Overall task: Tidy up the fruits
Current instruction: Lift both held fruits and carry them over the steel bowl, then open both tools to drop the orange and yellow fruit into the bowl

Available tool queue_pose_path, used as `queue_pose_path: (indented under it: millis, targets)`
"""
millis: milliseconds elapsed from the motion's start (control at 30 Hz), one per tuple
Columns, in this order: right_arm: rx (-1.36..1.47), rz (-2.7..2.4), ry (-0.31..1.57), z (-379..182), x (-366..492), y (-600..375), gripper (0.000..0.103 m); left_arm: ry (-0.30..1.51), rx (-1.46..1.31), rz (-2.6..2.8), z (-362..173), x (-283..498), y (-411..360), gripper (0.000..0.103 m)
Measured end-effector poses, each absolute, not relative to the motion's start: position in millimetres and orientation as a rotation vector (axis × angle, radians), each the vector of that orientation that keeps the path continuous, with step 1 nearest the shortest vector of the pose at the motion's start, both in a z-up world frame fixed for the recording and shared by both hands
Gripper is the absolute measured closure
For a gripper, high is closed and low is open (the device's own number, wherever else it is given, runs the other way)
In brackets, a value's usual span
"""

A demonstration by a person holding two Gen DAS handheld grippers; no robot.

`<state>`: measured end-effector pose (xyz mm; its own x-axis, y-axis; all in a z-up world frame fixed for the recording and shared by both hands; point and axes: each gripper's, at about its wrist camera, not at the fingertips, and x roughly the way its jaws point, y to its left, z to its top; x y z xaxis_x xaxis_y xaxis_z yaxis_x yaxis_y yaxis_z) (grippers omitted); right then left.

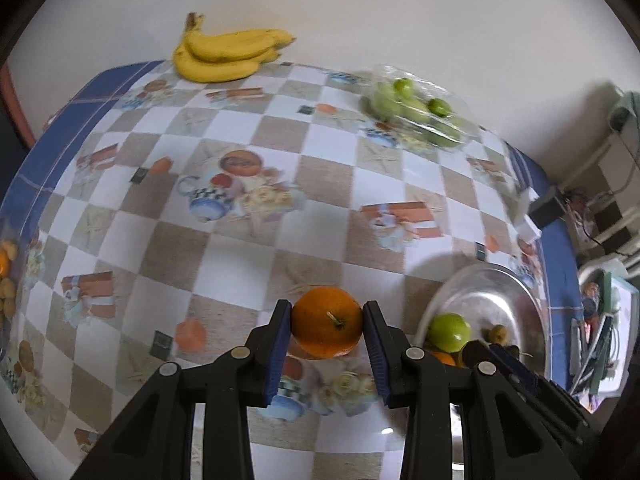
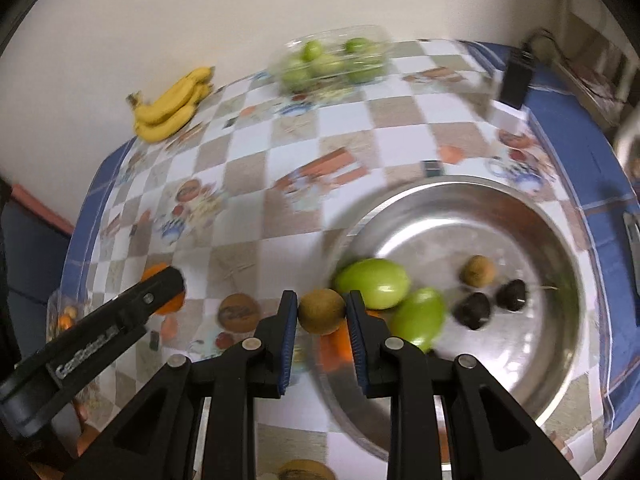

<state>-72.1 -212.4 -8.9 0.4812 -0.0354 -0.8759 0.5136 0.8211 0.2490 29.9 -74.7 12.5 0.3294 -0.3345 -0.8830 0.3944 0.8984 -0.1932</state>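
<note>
Left gripper: jaws clamped on an orange, one pad on each side; it hangs above the cloth, with the bowl off to the right of the jaws.
Right gripper: jaws clamped on a small brown fruit, held at about the bowl's near-left rim.
Done so far: fruit already lies in the bowl, to the right of the right jaws.
In the bowl, counted: two green fruits, just right of the right jaws; one brown fruit and two dark fruits further right; an orange patch under the jaws, too hidden to say if it is fruit or reflection.
In hand, counted: one orange, one brown fruit.
Left to do, as I judge: both held fruits not yet set down; the bananas and the clear box of green fruits lie far ahead of the jaws, untouched.
Bananas: one bunch, about three.
Box: count inside unclear, blurred.
Progress: roughly midway.
</note>
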Motion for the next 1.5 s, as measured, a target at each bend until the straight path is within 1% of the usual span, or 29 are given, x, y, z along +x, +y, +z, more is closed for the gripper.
queue_pose_path:
  millis: [333,533,900,1167,1400,1500]
  targets:
    - [0.647,-0.464,0.981,-8,-113,-267,0.077,1.129,0.103,-0.600,22,-2,-109,0.064]
    - [0.691,-0.518,0.974,-13,-133,-288,0.077,1.190,0.161,-0.699,9,-25,-135,0.064]
    - [0.705,-0.519,1.059,-34,-132,-287,0.076,1.278,0.260,-0.727,-23,-43,-156,0.064]
    - [0.703,-0.498,1.084,-39,-129,-281,0.076,1.328,0.221,-0.720,-31,-41,-154,0.063]
    - [0.702,-0.492,1.083,-39,-126,-280,0.076,1.337,0.203,-0.710,-32,-39,-151,0.055]
    - [0.702,-0.493,1.080,-38,-127,-280,0.076,1.336,0.199,-0.708,-31,-38,-151,0.055]
